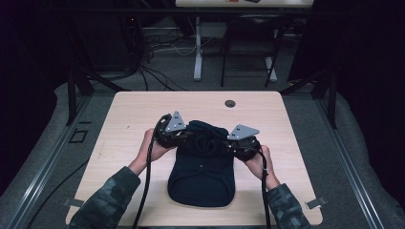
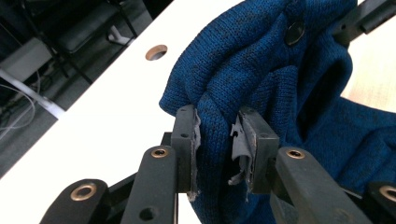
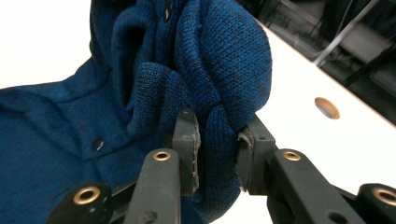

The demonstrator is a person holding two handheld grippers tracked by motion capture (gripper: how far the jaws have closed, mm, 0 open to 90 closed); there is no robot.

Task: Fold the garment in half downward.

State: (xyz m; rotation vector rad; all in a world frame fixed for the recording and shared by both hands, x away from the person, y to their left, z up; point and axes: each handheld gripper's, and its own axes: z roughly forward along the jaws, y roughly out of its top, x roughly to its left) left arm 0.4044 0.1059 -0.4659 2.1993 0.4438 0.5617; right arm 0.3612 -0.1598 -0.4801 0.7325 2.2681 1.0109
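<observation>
Your left tool (image 2: 215, 140) is clamped on a thick fold of the blue knit sweater (image 2: 280, 84); in the left gripper view its two jaws stand a little apart with bunched knit filling the gap between them, and the torn grey pads (image 2: 239, 140) press into the fabric. Your right tool (image 3: 217, 142) is closed the same way on another fold of the sweater (image 3: 196, 60), knit squeezed between its jaws in the right gripper view.

From the high view, your left tool (image 1: 184, 135) grips the sweater (image 1: 203, 176) at its far left corner and your right tool (image 1: 230, 143) grips it at its far right corner, both at the garment's far end, where the fabric is gathered into a raised bunch between them. The rest of the sweater lies flat on the tabletop (image 1: 129, 114), reaching toward you from that bunch. A dark button (image 2: 295, 32) sits on the lifted knit just beyond your left tool, and another button (image 3: 97, 143) lies on the flat part.

Your left hand (image 1: 150, 145) holds its tool just left of the sweater, your right hand (image 1: 260, 162) just right of it, forearms in camouflage sleeves (image 1: 107, 202) angling inward. A round hole (image 1: 230, 103) in the tabletop lies beyond the sweater's far end.
</observation>
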